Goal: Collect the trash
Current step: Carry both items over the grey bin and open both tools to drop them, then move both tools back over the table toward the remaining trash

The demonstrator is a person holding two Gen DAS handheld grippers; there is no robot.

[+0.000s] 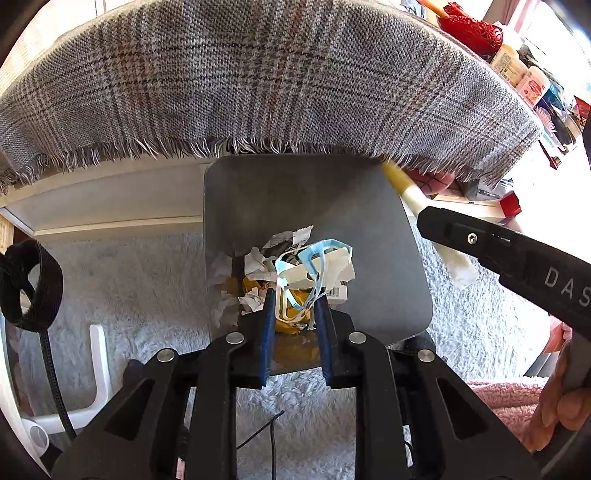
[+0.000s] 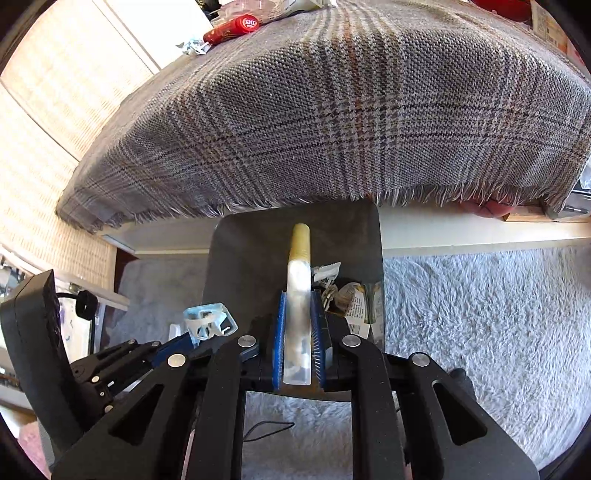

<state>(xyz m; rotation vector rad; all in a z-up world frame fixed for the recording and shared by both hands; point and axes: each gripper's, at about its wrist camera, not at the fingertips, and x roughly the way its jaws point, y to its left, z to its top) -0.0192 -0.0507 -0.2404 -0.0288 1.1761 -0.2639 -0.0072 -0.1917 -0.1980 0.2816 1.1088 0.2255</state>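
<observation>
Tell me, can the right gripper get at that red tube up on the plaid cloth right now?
Probably not. The right gripper is shut on a brush handle above the bin, and the red tube lies far across the plaid cloth.

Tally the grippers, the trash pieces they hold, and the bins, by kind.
Black two-finger grippers: 2, left gripper and right gripper.
Held trash pieces: 2, blue-and-white plastic strap bundle and white wrapped stick with a yellow tip.
Dark grey square bin: 1.
Total: 5.

Plaid-covered table [image 1: 258, 74], shaggy rug [image 2: 480, 314]
</observation>
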